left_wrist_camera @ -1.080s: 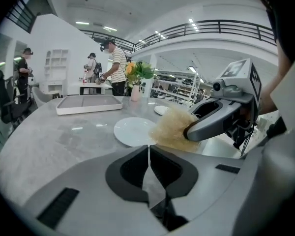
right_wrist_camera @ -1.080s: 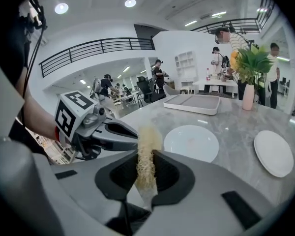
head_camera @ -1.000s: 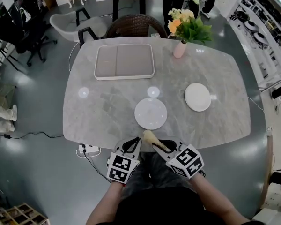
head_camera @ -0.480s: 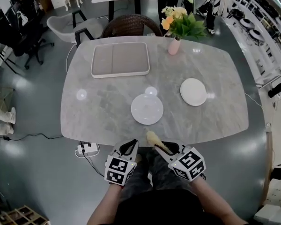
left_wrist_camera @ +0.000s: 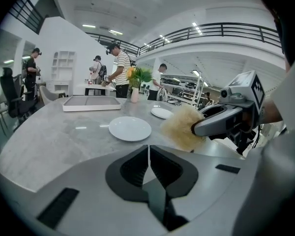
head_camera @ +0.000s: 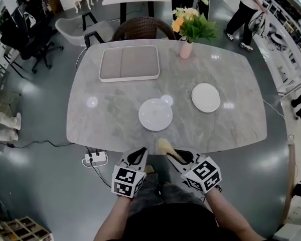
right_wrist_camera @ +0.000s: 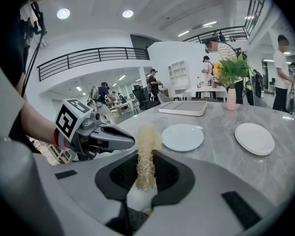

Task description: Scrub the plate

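A round white plate (head_camera: 155, 114) lies on the grey marble table (head_camera: 110, 114) near its front edge; it also shows as the plate (left_wrist_camera: 130, 128) and the plate (right_wrist_camera: 183, 136) in the gripper views. My right gripper (head_camera: 171, 154) is shut on a tan fibrous scrubber (head_camera: 165, 146), whose tuft (right_wrist_camera: 146, 154) sticks out between the jaws just short of the table edge. The left gripper (head_camera: 140, 155) is shut with nothing in it, beside the right one and below the table's front edge. A second white plate (head_camera: 206, 97) lies to the right.
A shallow rectangular tray (head_camera: 130, 63) sits at the back of the table, a pink vase of flowers (head_camera: 186, 43) at the back right. A wicker chair (head_camera: 143, 29) stands behind the table. A power strip (head_camera: 95, 157) lies on the floor at front left. People stand in the background.
The head view has shifted a little, so the table sits slightly higher in frame. Both grippers stay side by side at the front edge, the scrubber still held.
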`<state>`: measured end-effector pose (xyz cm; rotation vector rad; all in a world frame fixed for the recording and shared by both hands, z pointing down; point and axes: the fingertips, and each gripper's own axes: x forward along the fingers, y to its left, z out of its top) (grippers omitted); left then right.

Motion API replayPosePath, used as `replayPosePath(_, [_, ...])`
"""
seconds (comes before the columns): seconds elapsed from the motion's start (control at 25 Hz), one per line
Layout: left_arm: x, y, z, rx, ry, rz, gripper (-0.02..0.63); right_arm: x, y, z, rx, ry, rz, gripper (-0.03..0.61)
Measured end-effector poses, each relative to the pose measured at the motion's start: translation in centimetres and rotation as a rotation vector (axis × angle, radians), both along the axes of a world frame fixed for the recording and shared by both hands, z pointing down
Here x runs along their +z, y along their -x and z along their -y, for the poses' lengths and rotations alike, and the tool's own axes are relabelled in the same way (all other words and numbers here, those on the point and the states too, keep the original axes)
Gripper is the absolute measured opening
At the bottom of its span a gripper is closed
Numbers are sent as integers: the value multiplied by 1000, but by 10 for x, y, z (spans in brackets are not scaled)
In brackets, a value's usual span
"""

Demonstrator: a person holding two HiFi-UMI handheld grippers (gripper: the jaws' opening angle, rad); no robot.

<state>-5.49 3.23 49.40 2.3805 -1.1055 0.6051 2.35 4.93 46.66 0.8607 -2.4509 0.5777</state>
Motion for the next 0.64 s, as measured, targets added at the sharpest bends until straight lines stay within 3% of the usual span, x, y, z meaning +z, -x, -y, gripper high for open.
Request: replayPosePath(0.64, [-9, -35, -82, -41, 15, 2, 23, -15, -30, -74, -53, -5, 43, 74])
